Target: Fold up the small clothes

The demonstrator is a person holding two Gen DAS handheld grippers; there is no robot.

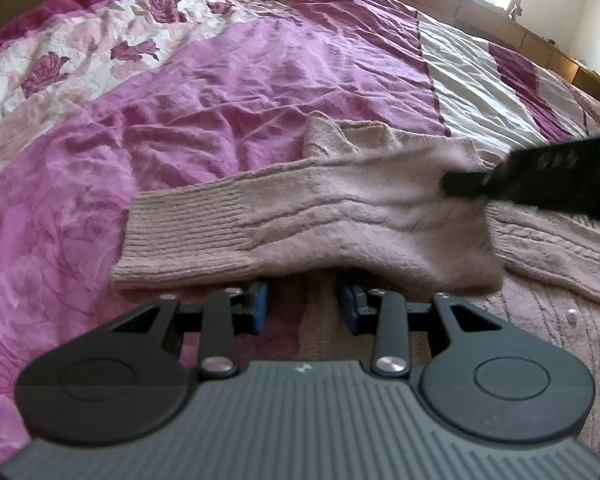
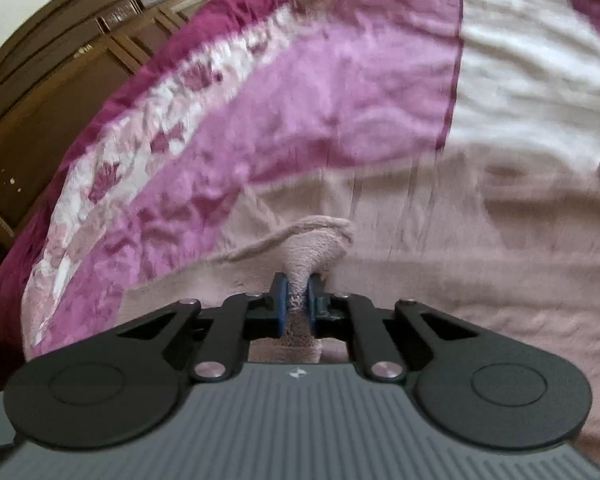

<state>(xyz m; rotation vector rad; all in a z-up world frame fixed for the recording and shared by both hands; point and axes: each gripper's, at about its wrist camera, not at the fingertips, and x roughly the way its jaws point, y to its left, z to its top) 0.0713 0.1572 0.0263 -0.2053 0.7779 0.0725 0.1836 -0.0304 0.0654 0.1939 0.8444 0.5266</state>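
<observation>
A pale pink knitted sweater (image 1: 540,320) lies on the bed. Its sleeve (image 1: 300,224), with a ribbed cuff at the left, is lifted and hangs across just in front of my left gripper (image 1: 304,304). The left gripper is open, its blue pads wide apart under the sleeve's lower edge. My right gripper (image 2: 298,304) is shut on a pinched fold of the sleeve fabric (image 2: 312,240). It shows in the left wrist view as a dark, blurred shape (image 1: 540,176) at the sleeve's right end. The right wrist view is blurred by motion.
The bed is covered by a crumpled quilt (image 1: 240,92) in purple, magenta and white with rose prints. A wooden bed frame (image 1: 500,16) curves along the far side. Dark wooden cabinets (image 2: 52,80) stand at the left in the right wrist view.
</observation>
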